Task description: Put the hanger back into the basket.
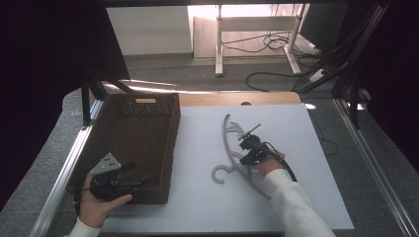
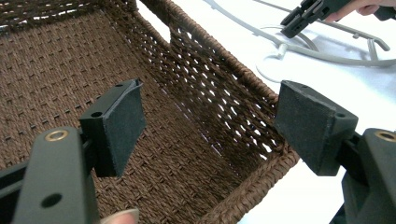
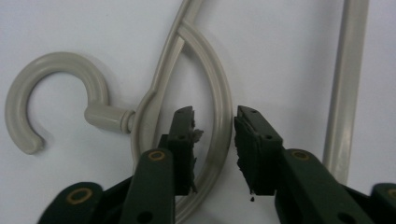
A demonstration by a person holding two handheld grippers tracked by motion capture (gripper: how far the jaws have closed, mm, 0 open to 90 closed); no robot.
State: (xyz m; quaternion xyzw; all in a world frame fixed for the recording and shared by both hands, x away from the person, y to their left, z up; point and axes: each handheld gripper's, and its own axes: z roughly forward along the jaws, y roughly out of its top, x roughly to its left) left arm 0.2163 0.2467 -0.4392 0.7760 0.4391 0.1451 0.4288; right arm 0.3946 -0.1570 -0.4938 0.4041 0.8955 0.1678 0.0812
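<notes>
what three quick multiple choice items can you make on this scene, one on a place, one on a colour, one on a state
1. Where does the hanger lie?
A. in the basket
B. on the white table top, beside the basket
C. on the floor

2. What colour is the woven basket?
A. dark brown
B. white
C. blue

3. How do the jaws of the left gripper stand?
A. shut on the basket rim
B. shut on the hanger
C. wide apart, nothing between the pads

Key: 1 B, the high view shows it flat on the white table top. 2 A, brown weave in two views. 3 C, the left gripper view shows a wide gap over the basket.
</notes>
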